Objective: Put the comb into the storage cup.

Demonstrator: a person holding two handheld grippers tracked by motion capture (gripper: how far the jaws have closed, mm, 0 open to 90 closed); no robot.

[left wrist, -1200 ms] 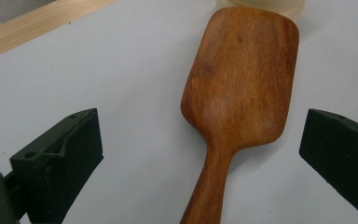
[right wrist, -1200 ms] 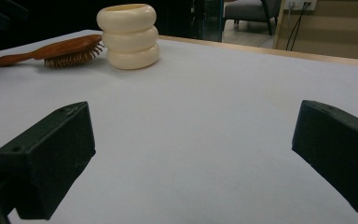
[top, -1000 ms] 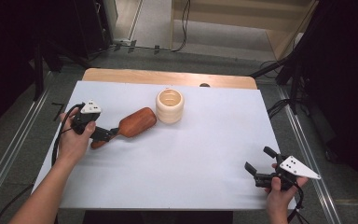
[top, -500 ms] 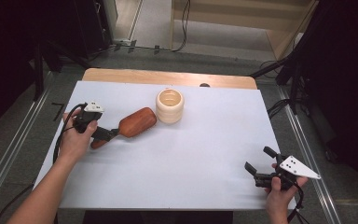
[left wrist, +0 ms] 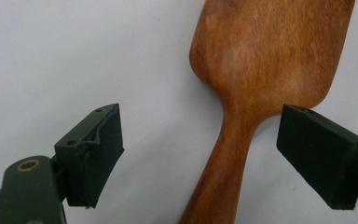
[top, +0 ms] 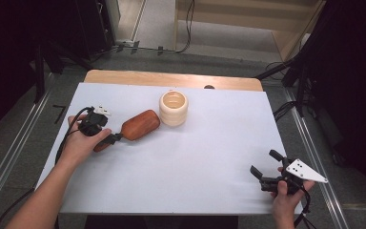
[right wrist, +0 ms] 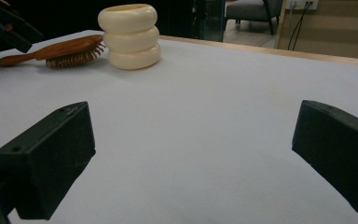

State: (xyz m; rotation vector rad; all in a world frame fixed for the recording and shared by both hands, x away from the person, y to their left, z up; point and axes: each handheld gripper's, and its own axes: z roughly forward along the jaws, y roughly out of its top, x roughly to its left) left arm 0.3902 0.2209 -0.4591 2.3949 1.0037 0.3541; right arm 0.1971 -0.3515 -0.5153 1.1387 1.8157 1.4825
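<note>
Now the open left hand-held gripper (left wrist: 200, 154), closing, straddles the reddish-brown wooden hairbrush (left wrist: 261, 60) handle.

I'm in what looks like a lab or recording room: my tabletop (top: 209, 157) is covered in a plain white sheet, metal rails (top: 9, 157) flank it on a grey floor (top: 143, 52), cables (top: 188, 24) trail away beyond it, dark equipment stands either side, and a chair (right wrist: 251, 9) sits far back.
</note>
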